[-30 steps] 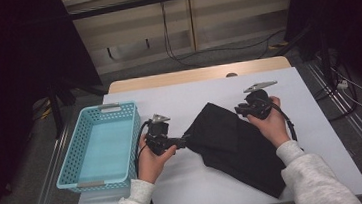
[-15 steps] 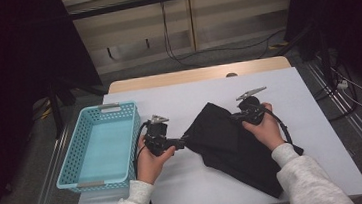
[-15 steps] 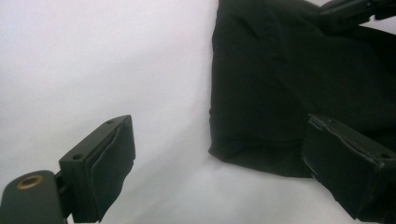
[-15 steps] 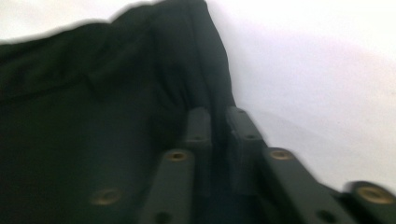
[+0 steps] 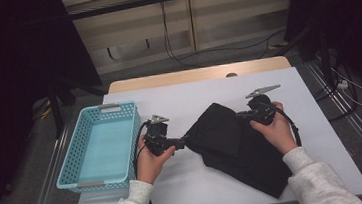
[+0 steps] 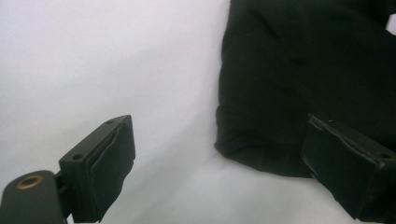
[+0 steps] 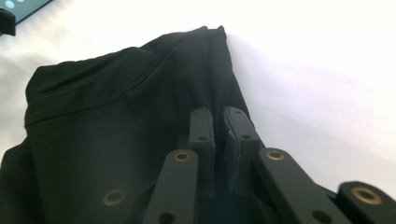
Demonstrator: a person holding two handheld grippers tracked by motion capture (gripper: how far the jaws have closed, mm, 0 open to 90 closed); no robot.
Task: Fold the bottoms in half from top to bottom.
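Note:
A black cloth [image 5: 234, 149] lies crumpled on the white table [image 5: 184, 99], its bulk toward the right front. My left gripper [image 5: 182, 143] is at the cloth's left edge. In the left gripper view the gripper [image 6: 219, 137] stands wide open, its jaws on either side of a rounded fold of the cloth [image 6: 299, 79], not pinching it. My right gripper [image 5: 241, 116] rests on the cloth's upper right part. In the right gripper view the gripper [image 7: 219, 123] is shut on a raised ridge of the cloth [image 7: 116, 121].
A light blue plastic basket [image 5: 92, 110] with nothing in it stands at the table's left edge, close to my left hand. Bare white table lies behind the cloth and to its right. Cables and dark stands are on the floor beyond.
My right gripper has drifted a little toward the person over the cloth. The left gripper and the basket have stayed put.

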